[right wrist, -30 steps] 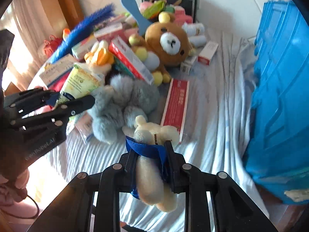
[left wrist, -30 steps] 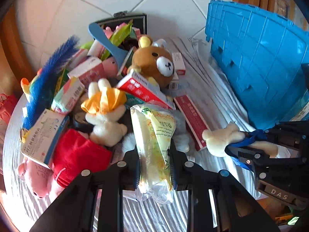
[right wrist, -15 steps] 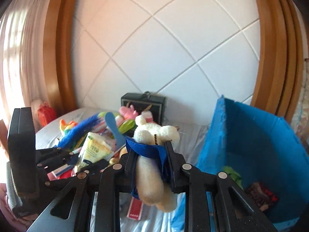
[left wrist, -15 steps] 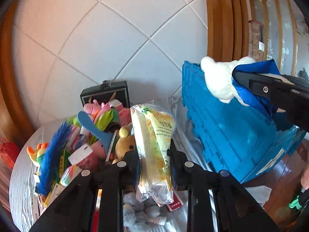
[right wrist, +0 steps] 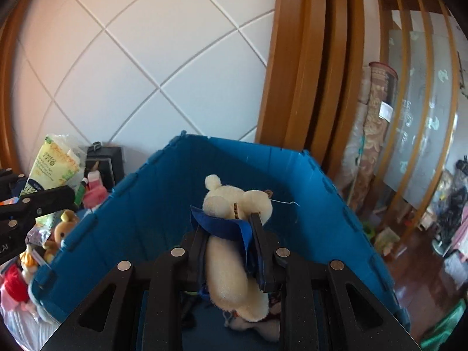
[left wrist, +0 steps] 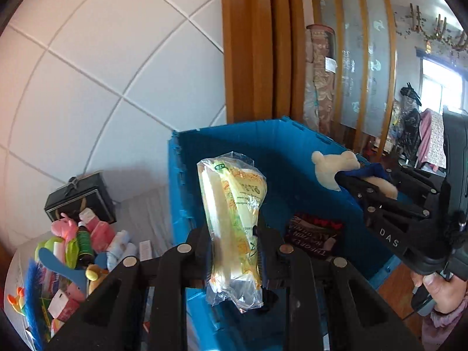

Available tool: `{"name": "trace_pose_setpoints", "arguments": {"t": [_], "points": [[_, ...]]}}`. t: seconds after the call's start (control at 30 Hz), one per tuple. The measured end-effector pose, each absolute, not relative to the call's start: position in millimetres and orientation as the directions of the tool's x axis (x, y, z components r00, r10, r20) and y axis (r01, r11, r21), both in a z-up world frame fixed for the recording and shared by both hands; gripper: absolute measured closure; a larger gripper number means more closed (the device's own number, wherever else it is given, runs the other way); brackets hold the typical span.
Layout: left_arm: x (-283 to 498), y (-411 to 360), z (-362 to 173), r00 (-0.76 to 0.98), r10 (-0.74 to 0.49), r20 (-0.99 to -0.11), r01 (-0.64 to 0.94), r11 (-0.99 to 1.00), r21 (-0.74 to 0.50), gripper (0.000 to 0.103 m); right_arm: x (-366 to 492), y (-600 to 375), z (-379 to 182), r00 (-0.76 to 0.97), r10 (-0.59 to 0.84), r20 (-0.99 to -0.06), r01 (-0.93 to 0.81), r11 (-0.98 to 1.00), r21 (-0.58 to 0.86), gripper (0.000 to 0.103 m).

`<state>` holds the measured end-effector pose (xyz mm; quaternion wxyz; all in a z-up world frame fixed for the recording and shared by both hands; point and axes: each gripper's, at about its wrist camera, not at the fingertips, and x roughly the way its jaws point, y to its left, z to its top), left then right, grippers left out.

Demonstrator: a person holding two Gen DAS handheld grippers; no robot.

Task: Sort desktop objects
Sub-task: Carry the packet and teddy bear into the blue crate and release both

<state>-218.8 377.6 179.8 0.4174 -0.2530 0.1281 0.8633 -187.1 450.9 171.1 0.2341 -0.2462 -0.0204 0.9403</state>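
While both tools hang over the open blue plastic crate [right wrist: 163, 204], each carries one item. Left gripper [left wrist: 234, 237]: jaws narrow, clamped on a clear plastic packet with yellow and green print [left wrist: 234, 219], held upright above the crate's near-left wall. Right gripper [right wrist: 228, 242]: jaws narrow, pinching a cream plush toy wearing a blue cloth [right wrist: 234, 257], its head pointing away from the camera, above the crate's interior. Inside the crate lies a dark package with red lettering [left wrist: 316, 234]. Left of the crate, on the striped cloth [left wrist: 146, 213], a heap of plush toys and small boxes [left wrist: 73, 257] sits before a black case [left wrist: 79, 199] against the white tiled wall [right wrist: 146, 58]. A hand [left wrist: 438, 292] grips the right tool's handle.
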Motion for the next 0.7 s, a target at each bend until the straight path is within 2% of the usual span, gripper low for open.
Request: {"name": "trace_pose_setpoints", "arguments": {"t": [0.1,0.23,0.4,0.5,0.57,0.7], "points": [[-225,424,165,-0.435,0.639,-0.634,-0.817,-0.576,-0.019,0.08,-181,477,165,-0.735,0.49,-0.468,-0.459,-0.868,-0.188,0.079],[-234,466,140,-0.378,0.568,-0.731,-0.829,-0.559,-0.006,0.08,-181,513,157,-0.712,0.477,-0.515,-0.464,-0.87,-0.164,0.078],[-239,483,126,-0.361,0.514,-0.778,-0.821,-0.571,0.004,0.08,-176,546,151,-0.73,0.398,-0.556,-0.432,-0.899,-0.077,0.078],[-242,490,116,-0.343,0.472,-0.812,-0.83,-0.558,0.027,0.068,-181,548,147,-0.712,0.402,-0.576,-0.432,-0.897,-0.092,0.078],[-243,492,108,-0.299,0.453,-0.84,-0.839,-0.544,0.005,0.067,-184,553,144,-0.707,0.377,-0.599,-0.43,-0.901,-0.06,0.077],[-244,485,107,-0.303,0.465,-0.831,-0.828,-0.561,-0.012,0.067,-184,557,139,-0.714,0.307,-0.63,-0.383,-0.924,-0.016,0.076]]}}
